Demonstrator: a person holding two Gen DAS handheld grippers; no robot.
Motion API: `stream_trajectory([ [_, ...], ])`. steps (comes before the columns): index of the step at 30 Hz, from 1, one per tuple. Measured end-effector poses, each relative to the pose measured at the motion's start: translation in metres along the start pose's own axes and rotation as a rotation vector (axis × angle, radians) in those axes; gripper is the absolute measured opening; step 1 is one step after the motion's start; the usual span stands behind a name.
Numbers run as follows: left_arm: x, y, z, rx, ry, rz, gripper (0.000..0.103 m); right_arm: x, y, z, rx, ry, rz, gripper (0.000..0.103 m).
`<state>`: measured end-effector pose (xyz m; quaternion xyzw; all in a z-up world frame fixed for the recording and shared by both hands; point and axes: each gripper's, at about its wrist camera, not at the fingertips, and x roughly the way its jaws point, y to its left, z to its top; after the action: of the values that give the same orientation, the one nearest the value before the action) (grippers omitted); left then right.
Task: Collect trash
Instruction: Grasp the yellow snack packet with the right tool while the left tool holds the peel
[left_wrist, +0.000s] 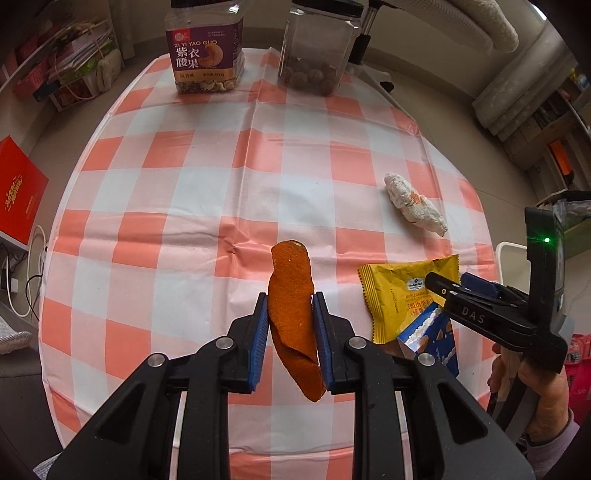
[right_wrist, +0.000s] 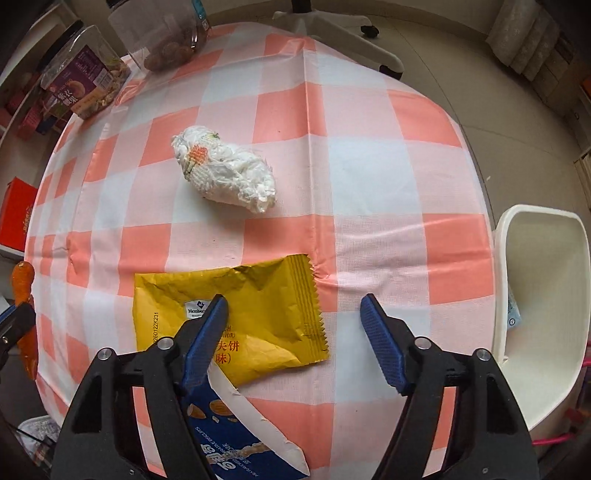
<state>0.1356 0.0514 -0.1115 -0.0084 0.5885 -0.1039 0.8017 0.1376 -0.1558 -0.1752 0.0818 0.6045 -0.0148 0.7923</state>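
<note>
A table under a pink-and-white checked cloth (left_wrist: 207, 206). The left gripper (left_wrist: 290, 325) is clamped on a strip of orange peel (left_wrist: 291, 295), its blue pads pressing both sides, the peel lifted above the cloth. To its right, the right gripper (right_wrist: 293, 325), marked "DAS" on its side, has jaws apart over a yellow snack wrapper (right_wrist: 266, 295) lying flat near the table's near edge; its left pad lies over the wrapper, the right pad over bare cloth, and nothing is gripped. The wrapper's label begins "Member", with Chinese characters below. Overlapping its near corner is a torn blue packet (right_wrist: 236, 439) picturing almonds, reading "BISCUITS". Farther off lies a crumpled white tissue (right_wrist: 225, 170). At the far edge stand a jar (left_wrist: 205, 48) labelled "ZI YI YAO GUO" and a clear jar (left_wrist: 317, 51) of brown nuts. A white bin (right_wrist: 543, 280) stands right of the table.
</note>
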Motion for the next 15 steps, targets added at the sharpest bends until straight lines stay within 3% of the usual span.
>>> stream_trajectory([
  [2,-0.003,0.001,-0.002,0.001,-0.011,0.005,0.024,-0.008,0.009,0.0,-0.016,-0.011,0.052,0.009],
  [8,-0.02,0.005,-0.001,-0.018,-0.09,-0.01,0.024,-0.051,0.016,0.005,-0.016,-0.15,0.12,0.001],
  [15,-0.059,-0.011,0.002,0.015,-0.283,-0.009,0.024,-0.103,0.015,0.01,-0.064,-0.339,0.125,0.0],
])
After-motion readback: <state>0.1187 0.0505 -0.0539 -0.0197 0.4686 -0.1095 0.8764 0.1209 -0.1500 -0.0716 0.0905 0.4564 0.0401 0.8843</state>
